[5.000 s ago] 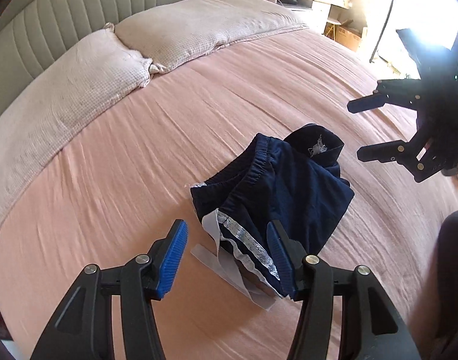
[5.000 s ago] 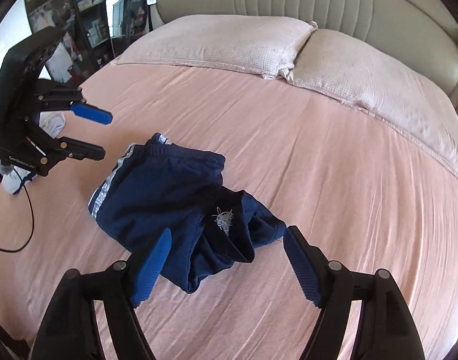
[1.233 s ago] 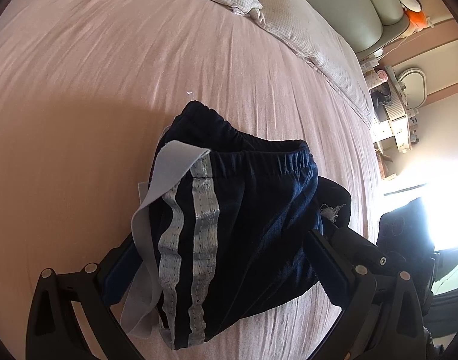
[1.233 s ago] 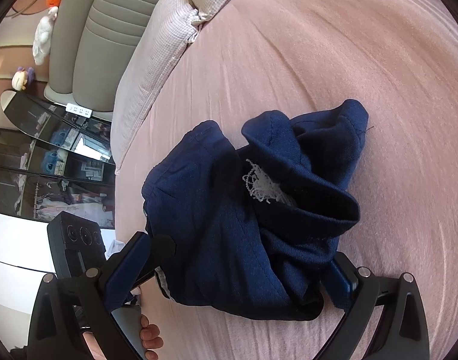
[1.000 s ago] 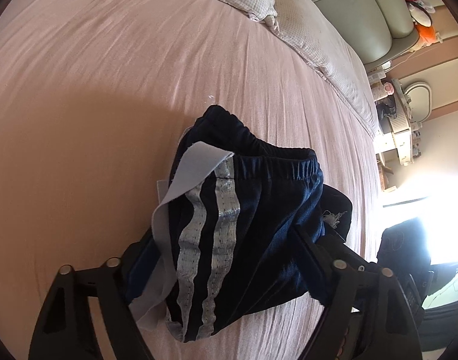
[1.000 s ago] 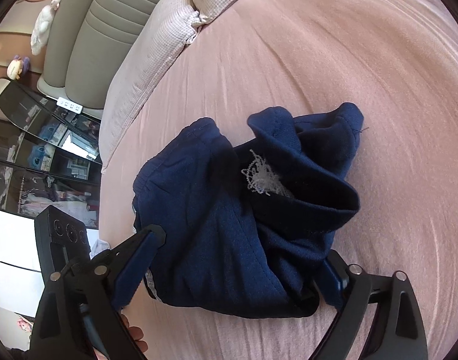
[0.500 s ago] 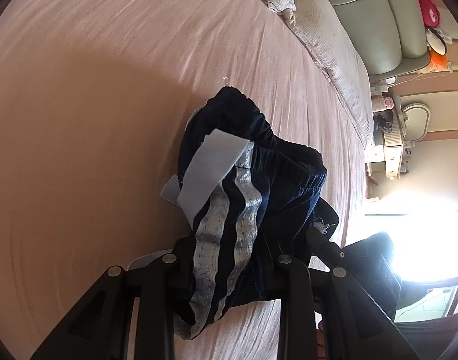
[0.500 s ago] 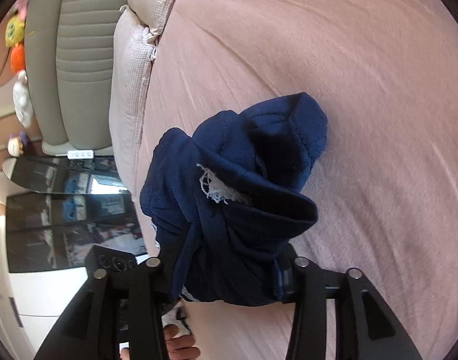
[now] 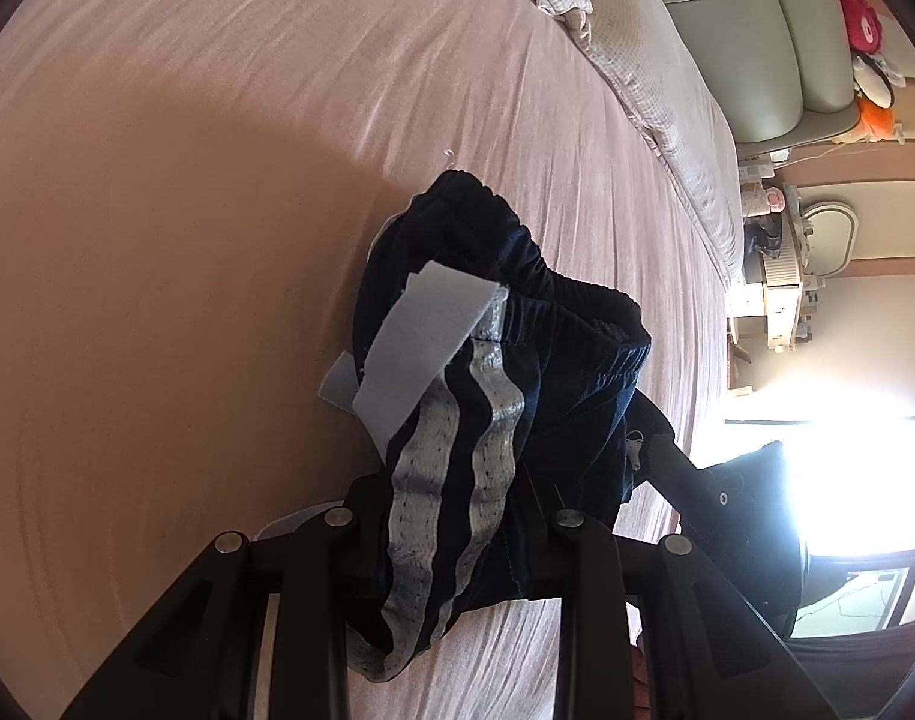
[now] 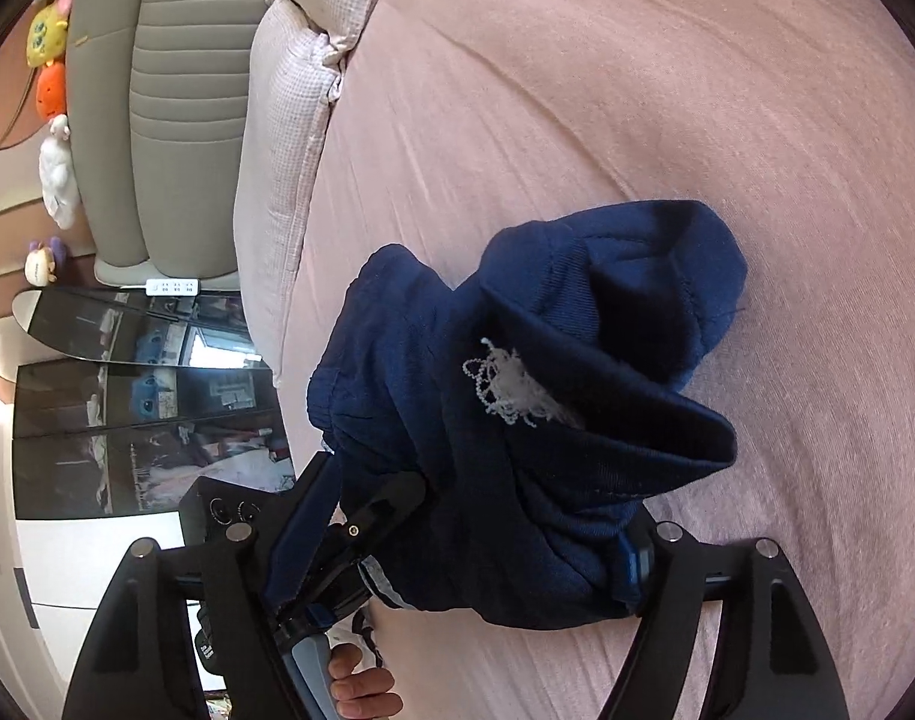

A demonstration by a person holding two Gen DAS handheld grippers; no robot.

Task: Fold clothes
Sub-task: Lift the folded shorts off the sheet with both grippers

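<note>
Navy shorts [image 9: 565, 372] with two silver side stripes and a loose pale strip [image 9: 421, 336] lie bunched on the pink bed sheet [image 9: 187, 240]. My left gripper [image 9: 457, 510] is shut on the striped edge, and the cloth covers its fingertips. In the right wrist view the other side of the shorts [image 10: 517, 480], with a white thread tuft [image 10: 511, 390], fills my right gripper [image 10: 469, 540]. Its jaws are opening, and both pads still touch the bunched cloth. The left gripper [image 10: 361, 540] sits close beside it, and the right gripper [image 9: 727, 498] shows behind the shorts.
Pillows [image 9: 655, 72] and a padded headboard [image 10: 169, 90] line the far side of the bed. Plush toys [image 10: 49, 48] and dark mirrored doors [image 10: 127, 408] stand beyond. A person's hand [image 10: 361, 684] holds the left gripper. A bright window [image 9: 847, 468] glares behind.
Both grippers closed in on the shorts from either side and bunched them together. Both views rolled. In the last half second the right jaws spread a little wider.
</note>
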